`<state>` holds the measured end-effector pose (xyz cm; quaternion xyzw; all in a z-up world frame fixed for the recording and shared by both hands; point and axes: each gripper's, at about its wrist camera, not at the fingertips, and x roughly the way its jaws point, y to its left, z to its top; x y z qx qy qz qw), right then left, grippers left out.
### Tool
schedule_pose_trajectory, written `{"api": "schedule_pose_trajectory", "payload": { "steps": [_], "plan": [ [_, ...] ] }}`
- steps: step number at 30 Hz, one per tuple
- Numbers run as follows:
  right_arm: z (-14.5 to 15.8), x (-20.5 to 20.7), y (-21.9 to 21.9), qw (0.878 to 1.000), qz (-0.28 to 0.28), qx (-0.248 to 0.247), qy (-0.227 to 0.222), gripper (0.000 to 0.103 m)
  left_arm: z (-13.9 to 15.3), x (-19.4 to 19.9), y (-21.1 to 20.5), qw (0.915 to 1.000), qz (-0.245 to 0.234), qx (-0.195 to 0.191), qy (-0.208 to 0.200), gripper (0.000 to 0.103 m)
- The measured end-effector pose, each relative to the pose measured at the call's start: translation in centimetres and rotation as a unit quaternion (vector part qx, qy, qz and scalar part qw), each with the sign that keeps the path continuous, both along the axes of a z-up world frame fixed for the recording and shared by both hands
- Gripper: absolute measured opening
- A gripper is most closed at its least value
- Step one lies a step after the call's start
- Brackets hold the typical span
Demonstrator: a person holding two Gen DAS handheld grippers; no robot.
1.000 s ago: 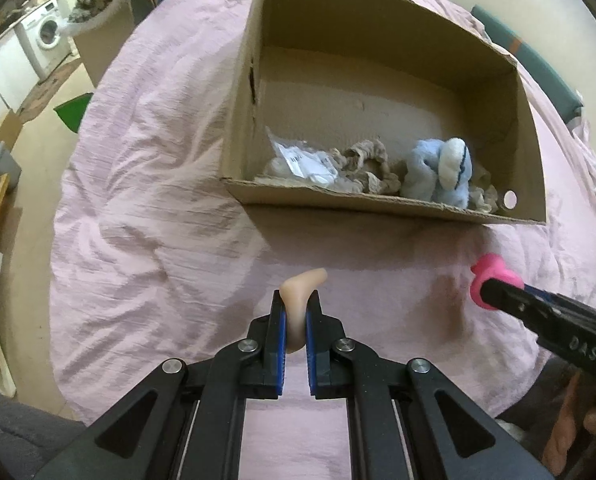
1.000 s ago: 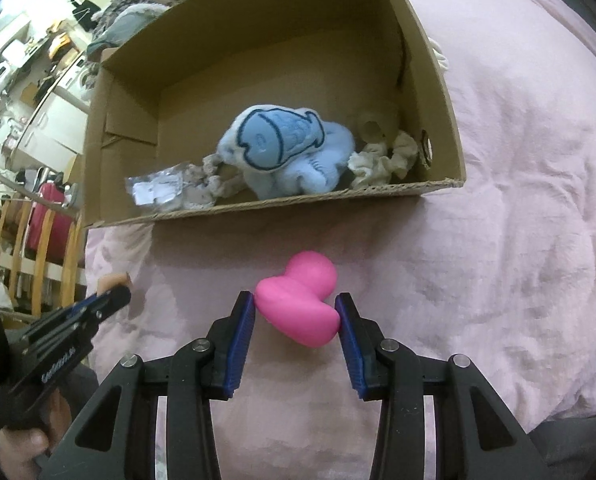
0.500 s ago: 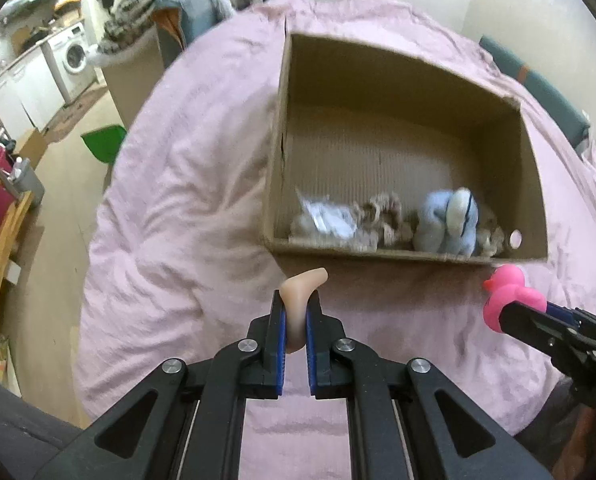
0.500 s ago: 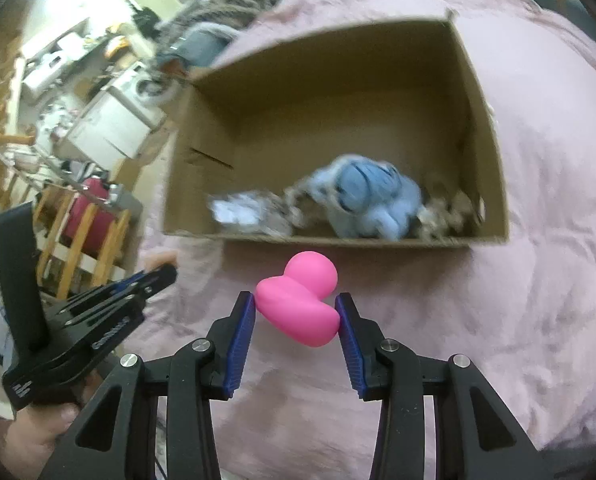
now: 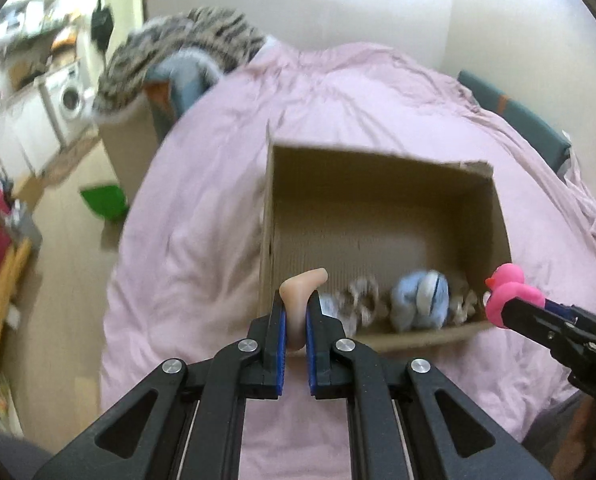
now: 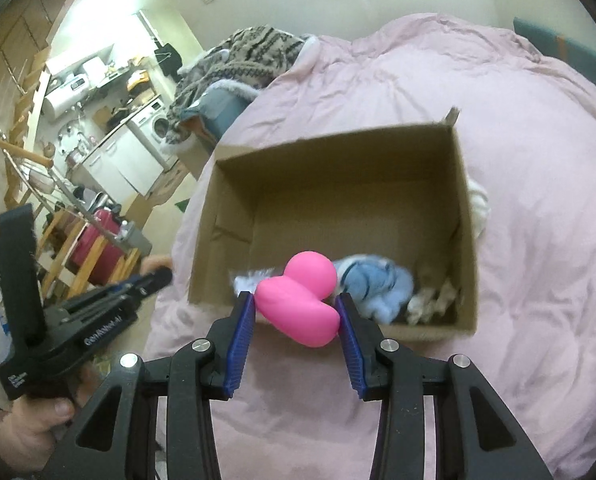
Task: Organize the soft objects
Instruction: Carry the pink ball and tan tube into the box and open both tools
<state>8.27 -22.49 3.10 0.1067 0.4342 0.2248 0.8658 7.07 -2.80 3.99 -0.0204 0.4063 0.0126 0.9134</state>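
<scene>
left gripper (image 5: pixel 294 312) clamped narrow on a small beige soft piece (image 5: pixel 301 290), lower centre of the left wrist view. right gripper (image 6: pixel 294 312) pinches a pink rubber duck (image 6: pixel 298 300) between blue pads, centre of the right wrist view. open cardboard box (image 6: pixel 463 216) sits mid-frame on a pink bedspread (image 6: pixel 537 160); blue plush toy (image 6: pixel 373 280) lies along its near wall, blurred.

A pink-covered bed (image 6: pixel 537 280) carries an open cardboard box (image 6: pixel 463 216)

Blurred box contents (image 5: pixel 381 300); pink duck (image 6: pixel 298 300) hides clear packet.
</scene>
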Motion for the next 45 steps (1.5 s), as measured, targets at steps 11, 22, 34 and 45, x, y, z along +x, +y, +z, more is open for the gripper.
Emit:
{"api": "schedule_pose_trajectory", "payload": {
  "steps": [11, 22, 34, 45],
  "plan": [
    [-2.3, 3.4, -0.6, 1.000, -0.023, -0.015, 0.013, 0.044, -1.1, 3.5, -2.4, 0.9990, -0.040, 0.010, -0.015, 0.008],
    [-5.5, 4.1, 0.7, 0.998, -0.019, -0.038, 0.054, 0.044, -4.8, 4.6, -1.3, 0.9994, -0.027, -0.017, 0.012, 0.008],
    [-6.5, 4.7, 0.1, 0.996, -0.040, -0.046, 0.068, 0.044, -5.6, 5.4, -1.6, 0.9987, -0.042, -0.023, 0.018, 0.009],
    [-7.1, 5.1, -0.1, 0.994, -0.045, -0.059, 0.081, 0.044, -5.9, 5.3, -1.9, 0.9982, -0.050, -0.025, 0.021, 0.010]
  ]
}}
